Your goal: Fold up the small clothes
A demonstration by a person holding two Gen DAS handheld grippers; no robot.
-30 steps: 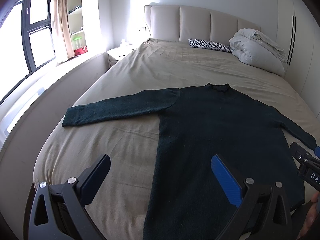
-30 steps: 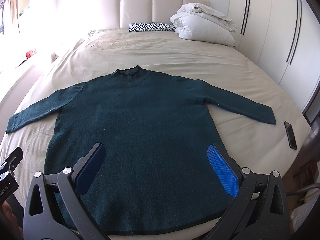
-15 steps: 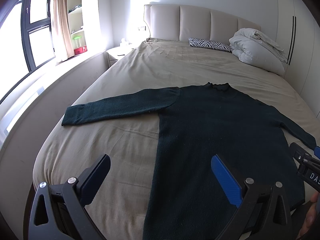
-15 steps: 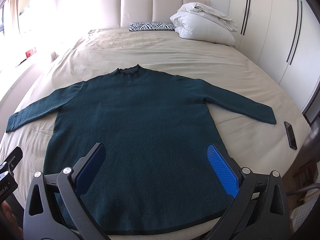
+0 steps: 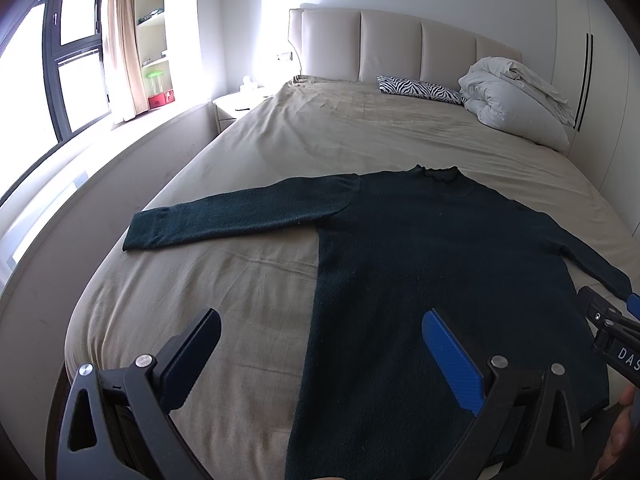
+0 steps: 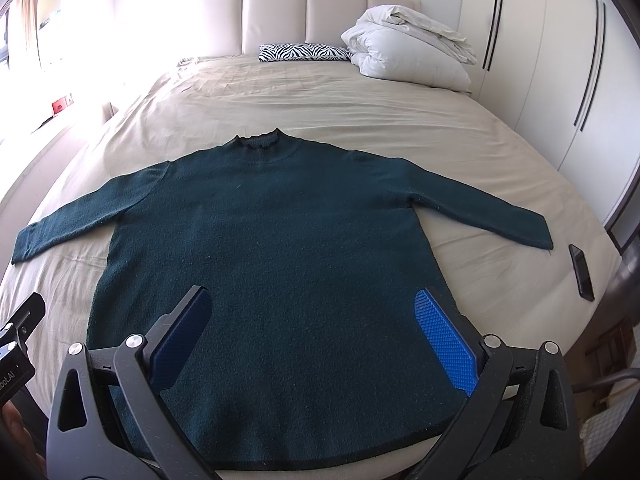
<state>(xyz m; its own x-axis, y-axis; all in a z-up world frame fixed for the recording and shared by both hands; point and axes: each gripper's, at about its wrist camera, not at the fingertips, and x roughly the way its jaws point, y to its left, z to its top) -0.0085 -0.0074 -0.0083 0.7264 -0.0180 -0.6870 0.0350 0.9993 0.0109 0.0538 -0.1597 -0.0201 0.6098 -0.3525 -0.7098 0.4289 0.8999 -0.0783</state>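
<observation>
A: Left wrist view first. What does the garment look like?

B: A dark green knitted sweater lies flat, front up, on the beige bed. Its body runs toward the foot edge, and the small ruffled collar points at the headboard. One sleeve stretches straight out toward the window-side edge of the bed, with its cuff near that edge. The other sleeve runs off toward the opposite edge.

A: And the tongs there?

B: The left gripper is released, jaws wide apart, hanging above the foot of the bed over the sweater's side seam. It holds nothing. The tip of the other tool shows at the right border.

A: Now the right wrist view.

B: The whole sweater is visible, spread out evenly, both sleeves angled outward and slightly down. A darker band trims the hem, which lies along the foot edge. The knit looks fuzzy and mostly smooth.

A: The tongs?

B: The right gripper is also released and empty, with its jaws spread above the lower part of the sweater's body.

A: Anything else on the bed?

B: A black phone lies near the wardrobe-side edge, just beyond the sleeve cuff. A zebra-print pillow and a bundled white duvet sit at the head end.
</observation>
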